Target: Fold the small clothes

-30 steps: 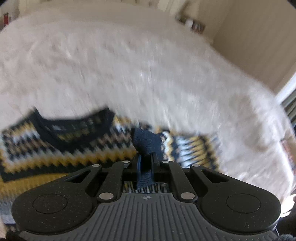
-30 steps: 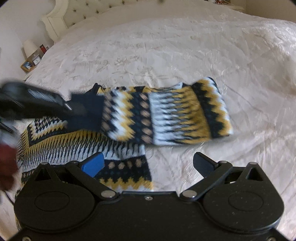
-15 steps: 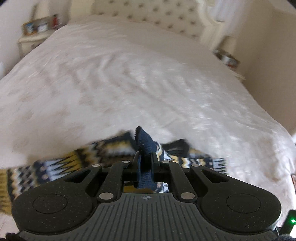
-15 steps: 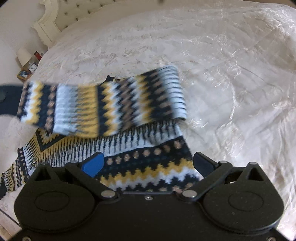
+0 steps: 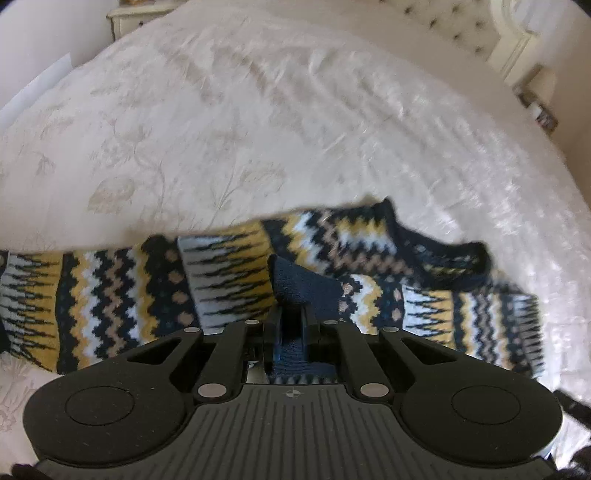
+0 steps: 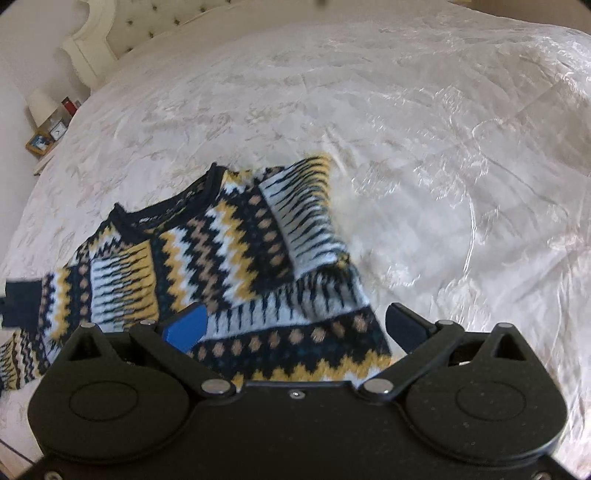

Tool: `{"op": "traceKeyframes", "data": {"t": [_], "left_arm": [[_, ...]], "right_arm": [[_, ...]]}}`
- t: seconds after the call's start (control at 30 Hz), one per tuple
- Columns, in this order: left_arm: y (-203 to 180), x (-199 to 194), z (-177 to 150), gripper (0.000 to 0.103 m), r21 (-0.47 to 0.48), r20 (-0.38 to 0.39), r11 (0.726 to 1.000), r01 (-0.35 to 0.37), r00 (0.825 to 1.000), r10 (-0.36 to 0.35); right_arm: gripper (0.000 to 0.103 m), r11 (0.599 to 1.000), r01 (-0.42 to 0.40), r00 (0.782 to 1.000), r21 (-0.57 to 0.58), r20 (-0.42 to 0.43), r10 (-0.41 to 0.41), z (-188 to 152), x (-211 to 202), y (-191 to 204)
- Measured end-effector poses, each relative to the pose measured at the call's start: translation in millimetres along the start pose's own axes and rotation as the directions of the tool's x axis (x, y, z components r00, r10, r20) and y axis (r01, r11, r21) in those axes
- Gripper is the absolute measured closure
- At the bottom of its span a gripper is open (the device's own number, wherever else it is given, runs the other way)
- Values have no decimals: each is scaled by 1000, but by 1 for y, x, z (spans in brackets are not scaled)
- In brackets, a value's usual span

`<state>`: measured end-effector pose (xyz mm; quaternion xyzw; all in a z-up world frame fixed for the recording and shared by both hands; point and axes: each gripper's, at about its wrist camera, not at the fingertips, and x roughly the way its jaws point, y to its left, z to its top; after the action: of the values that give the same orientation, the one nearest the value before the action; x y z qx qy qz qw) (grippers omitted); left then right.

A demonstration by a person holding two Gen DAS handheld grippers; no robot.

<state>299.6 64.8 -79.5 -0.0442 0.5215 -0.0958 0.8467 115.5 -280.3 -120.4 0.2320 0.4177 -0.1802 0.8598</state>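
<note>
1. Bed [image 6: 424, 129]: cream patterned bedspread covers it.
2. Sweater [image 6: 229, 258]: zigzag-patterned knit, lying on the bedspread, one sleeve drawn across its body.
3. Right gripper [image 6: 295, 325]: jaws spread wide above the hem, gripping nothing.
4. Left gripper [image 5: 291, 321]: jaws clamped on the navy cuff [image 5: 299, 284].

Left wrist camera: low, close over sweater [image 5: 229, 280], tilted down across bed [image 5: 258, 129] toward headboard [image 5: 461, 26] at upper right. Right wrist camera: a little higher, looking down same sweater [image 6: 229, 251], headboard [image 6: 122, 33] upper left. Shared: sweater, bedspread, headboard.
</note>
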Motion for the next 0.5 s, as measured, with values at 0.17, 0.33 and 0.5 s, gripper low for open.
{"op": "traceKeyframes", "data": {"t": [0.17, 0.33, 0.5], "left_arm": [[6, 18, 0, 94, 2, -30, 998, -59, 998, 59], [6, 41, 3, 93, 12, -87, 996, -84, 993, 85], [3, 60, 0, 93, 33, -125, 992, -118, 985, 122]], "right_arm": [[1, 1000, 1, 1000, 30, 3, -1, 20, 12, -10], [10, 997, -13, 1000, 73, -9, 13, 51, 33, -28], [24, 996, -35, 997, 83, -61, 40, 73, 64, -37]]}}
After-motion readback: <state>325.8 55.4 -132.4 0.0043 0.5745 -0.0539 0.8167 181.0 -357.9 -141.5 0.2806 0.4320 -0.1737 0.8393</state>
